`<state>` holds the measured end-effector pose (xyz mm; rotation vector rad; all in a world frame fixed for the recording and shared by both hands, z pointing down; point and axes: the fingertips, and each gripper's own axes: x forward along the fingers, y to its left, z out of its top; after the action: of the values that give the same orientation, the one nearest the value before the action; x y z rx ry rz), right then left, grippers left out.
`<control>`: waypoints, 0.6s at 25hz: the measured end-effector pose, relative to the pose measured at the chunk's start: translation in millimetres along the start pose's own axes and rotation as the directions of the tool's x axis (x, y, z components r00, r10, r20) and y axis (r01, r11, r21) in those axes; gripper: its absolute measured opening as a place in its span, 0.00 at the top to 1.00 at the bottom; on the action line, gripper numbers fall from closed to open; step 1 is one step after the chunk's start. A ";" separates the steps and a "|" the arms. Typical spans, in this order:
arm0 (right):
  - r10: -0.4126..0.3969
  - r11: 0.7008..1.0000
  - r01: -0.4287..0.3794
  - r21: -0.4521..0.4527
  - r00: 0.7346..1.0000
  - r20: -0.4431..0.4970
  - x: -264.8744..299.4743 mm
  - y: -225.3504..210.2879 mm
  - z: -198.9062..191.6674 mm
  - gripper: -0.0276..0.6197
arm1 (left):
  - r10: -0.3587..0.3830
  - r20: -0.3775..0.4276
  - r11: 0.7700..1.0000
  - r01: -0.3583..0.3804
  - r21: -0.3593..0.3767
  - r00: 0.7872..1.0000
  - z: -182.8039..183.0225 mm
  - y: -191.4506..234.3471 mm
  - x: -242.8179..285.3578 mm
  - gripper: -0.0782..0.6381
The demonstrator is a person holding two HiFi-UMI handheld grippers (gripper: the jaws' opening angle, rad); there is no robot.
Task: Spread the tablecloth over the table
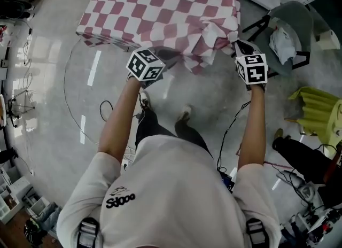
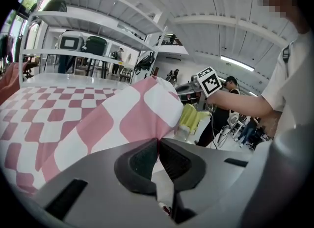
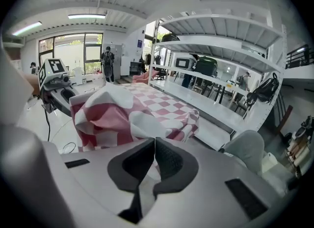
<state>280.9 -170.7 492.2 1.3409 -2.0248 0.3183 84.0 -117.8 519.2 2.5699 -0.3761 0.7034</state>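
— Where is the pink-and-white checked tablecloth [image 1: 160, 1]?

— Draped over the tabletop, which it hides. The far part lies flat. The near edge is held up and rumpled into folds between the left gripper [image 1: 163, 57] and the right gripper [image 1: 238, 43].

— And the fingers?

— The left gripper view shows its dark fingers [image 2: 142, 162] closed together, with a fold of the cloth pinched at their tips. The fabric rises from there and runs off left toward the flat part. In the right gripper view the fingers [image 3: 169, 165] are closed on the cloth too. A strip of fabric shows between the pads, and the rumpled heap lies just beyond the tips.

— Which parts of the edge do they hold?

— From the head view, the left gripper has the near edge about midway along. The right gripper has the near right corner, and the bunched cloth hangs between them.

— What's around it?

— A glossy grey floor [image 1: 53, 108] and, right of the table, a grey moulded chair [image 1: 299, 22] with something white and crumpled on its seat. White metal shelving [image 3: 221, 35] stands beyond the table.
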 end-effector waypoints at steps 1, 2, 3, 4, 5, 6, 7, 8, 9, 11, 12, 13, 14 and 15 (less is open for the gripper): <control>-0.003 1.000 0.003 0.009 1.000 0.001 -1.1 -1.4 -5.1 0.92 | -0.012 -0.002 1.000 0.012 -0.001 1.000 -3.4 -8.6 2.0 0.84; -0.007 1.000 0.007 0.021 1.000 0.002 -1.7 -3.6 -10.6 0.92 | -0.028 -0.004 1.000 0.028 -0.002 1.000 -6.1 -17.7 4.5 0.84; -0.014 0.999 0.014 0.034 1.000 0.002 -2.1 -6.4 -16.4 0.92 | -0.049 -0.007 0.999 0.049 -0.001 0.999 -8.4 -27.2 7.4 0.84; -0.023 0.999 0.023 0.046 1.000 0.002 -2.8 -9.4 -22.3 0.91 | -0.069 -0.014 0.998 0.069 0.001 0.998 -10.8 -36.1 10.5 0.84; -0.035 0.998 0.034 0.057 0.999 0.002 -4.0 -11.8 -27.9 0.91 | -0.084 -0.024 0.996 0.084 0.005 0.996 -14.0 -43.4 13.1 0.84; -0.047 0.997 0.046 0.069 0.999 0.004 -5.5 -13.1 -32.8 0.90 | -0.090 -0.033 0.996 0.090 0.005 0.995 -17.4 -47.9 14.7 0.84; -0.057 0.995 0.056 0.082 0.998 0.009 -7.2 -13.0 -36.7 0.90 | -0.089 -0.034 0.996 0.089 -0.002 0.995 -20.0 -49.3 14.7 0.84; -0.064 0.993 0.062 0.096 0.998 0.017 -8.9 -10.9 -40.0 0.90 | -0.085 -0.024 0.996 0.085 -0.017 0.996 -21.2 -48.6 13.1 0.84; -0.063 0.992 0.060 0.111 0.998 0.026 -10.5 -6.9 -43.1 0.90 | -0.082 -0.006 0.996 0.082 -0.038 0.997 -21.3 -47.0 10.2 0.85; -0.035 0.990 0.029 0.138 0.999 0.038 -12.6 7.4 -50.7 0.87 | -0.079 0.025 0.994 0.081 -0.071 0.997 -21.2 -44.8 4.8 0.85; -0.010 0.989 0.004 0.148 0.999 0.038 -12.6 17.0 -55.4 0.85 | -0.075 0.030 0.994 0.078 -0.076 0.997 -22.1 -44.4 3.3 0.85; 0.018 0.988 -0.023 0.155 0.999 0.034 -11.8 27.7 -60.8 0.83 | -0.069 0.029 0.995 0.071 -0.076 0.997 -23.9 -44.2 3.0 0.85; 0.045 0.986 -0.048 0.160 0.999 0.027 -10.2 38.8 -67.0 0.81 | -0.060 0.025 0.995 0.061 -0.075 0.998 -26.4 -44.1 3.5 0.85; 0.069 0.984 -0.071 0.164 0.997 0.018 -8.0 49.8 -73.4 0.79 | -0.051 0.020 0.996 0.053 -0.077 0.998 -29.3 -44.2 4.6 0.85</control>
<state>268.3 -103.5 549.3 1.3745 -2.0973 0.5210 91.9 -66.1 528.9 2.5049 -0.3345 0.6346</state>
